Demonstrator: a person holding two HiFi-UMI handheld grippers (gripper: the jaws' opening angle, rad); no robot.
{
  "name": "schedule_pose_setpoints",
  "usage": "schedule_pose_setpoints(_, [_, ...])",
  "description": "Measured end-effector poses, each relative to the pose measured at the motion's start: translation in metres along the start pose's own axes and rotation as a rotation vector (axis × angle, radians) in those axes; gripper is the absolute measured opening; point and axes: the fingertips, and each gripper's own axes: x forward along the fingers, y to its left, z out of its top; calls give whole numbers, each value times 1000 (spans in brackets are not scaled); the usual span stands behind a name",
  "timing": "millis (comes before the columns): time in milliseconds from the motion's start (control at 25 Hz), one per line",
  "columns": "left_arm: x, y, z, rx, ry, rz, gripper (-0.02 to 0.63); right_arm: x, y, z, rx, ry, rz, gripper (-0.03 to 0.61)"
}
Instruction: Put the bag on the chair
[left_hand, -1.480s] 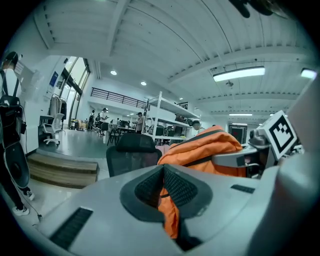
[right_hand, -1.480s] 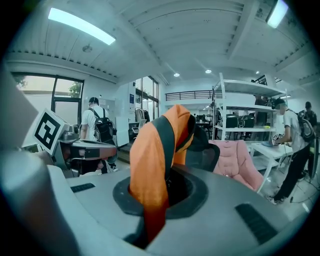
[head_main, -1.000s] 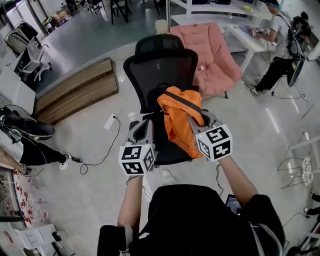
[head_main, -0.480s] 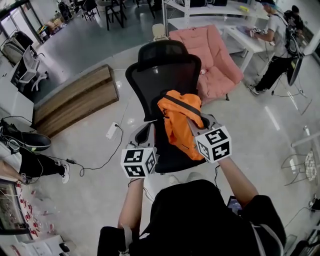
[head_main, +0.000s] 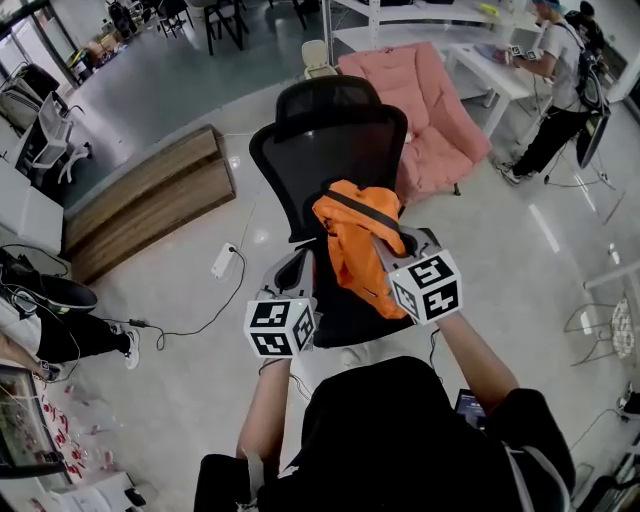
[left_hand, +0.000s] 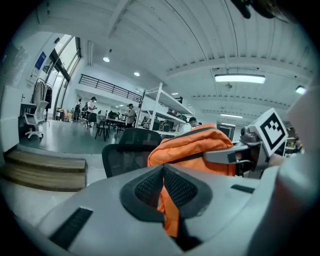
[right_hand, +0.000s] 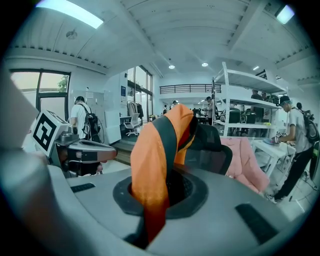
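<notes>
My left gripper (head_main: 304, 262) and right gripper (head_main: 388, 238) are both clamped on the orange bag (head_main: 360, 240), mid-frame over the black chair (head_main: 325, 150). Around it is pale glossy floor (head_main: 190, 385), with a wooden platform (head_main: 150, 195) at upper left.

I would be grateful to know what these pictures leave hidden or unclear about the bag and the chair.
Head view: the orange bag, the left hand-held gripper and the right hand-held gripper cover most of the chair seat; whether the bag touches it cannot be told.
Head view: the chair's base is mostly hidden beneath the seat and the person's torso.
Both gripper views: each gripper's own body cuts off the bag's lower end.
</notes>
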Motion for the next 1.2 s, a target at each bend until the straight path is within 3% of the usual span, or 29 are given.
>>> schedule_pose_setpoints(800, [115,28,-33,-77,122,50,12,89,-70,-32,-2,116,78,18])
schedule_pose_setpoints(1200, [155,46,-71,-153,196,105,12,138,-99,-67,32,196,129,18])
